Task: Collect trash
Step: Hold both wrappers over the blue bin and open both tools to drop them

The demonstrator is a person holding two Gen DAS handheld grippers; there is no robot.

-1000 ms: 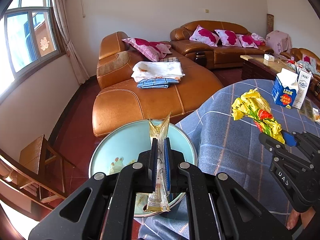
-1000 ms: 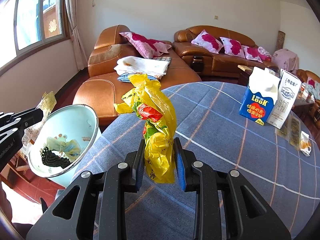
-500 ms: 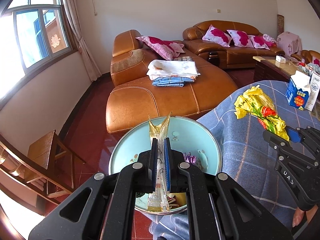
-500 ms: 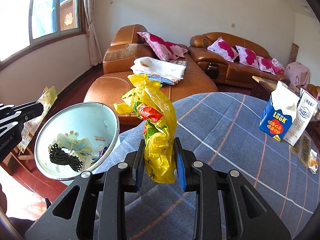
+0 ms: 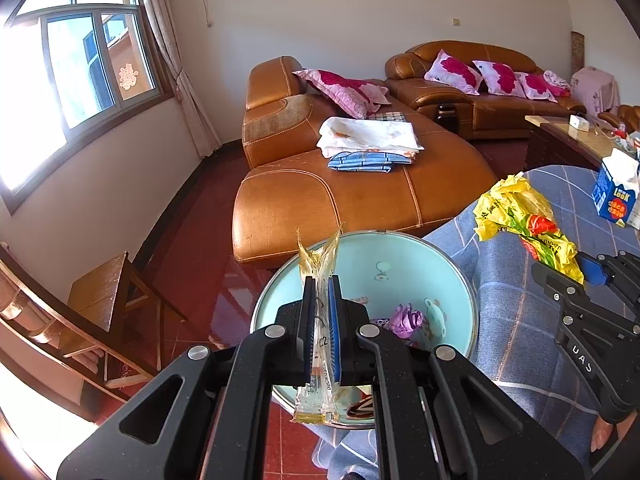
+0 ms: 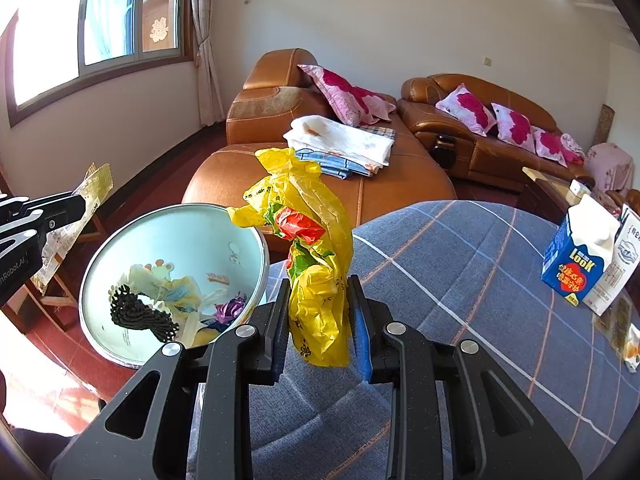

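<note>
Two risks: releasing early would drop the clear sachet (image 5: pixel 320 320), pinched upright in the left gripper (image 5: pixel 320 328), onto the floor short of the pale blue bin (image 6: pixel 96 280). Same for the yellow plastic bag (image 6: pixel 316 264) clamped in the right gripper (image 6: pixel 320 320), over the checked tablecloth (image 6: pixel 460 280) right of the bin.

walls (image 5: pixel 360 20) white; floor (image 5: pixel 208 216) red tile; sofa (image 5: pixel 360 184) tan leather; window (image 5: pixel 80 64) sunlit
</note>
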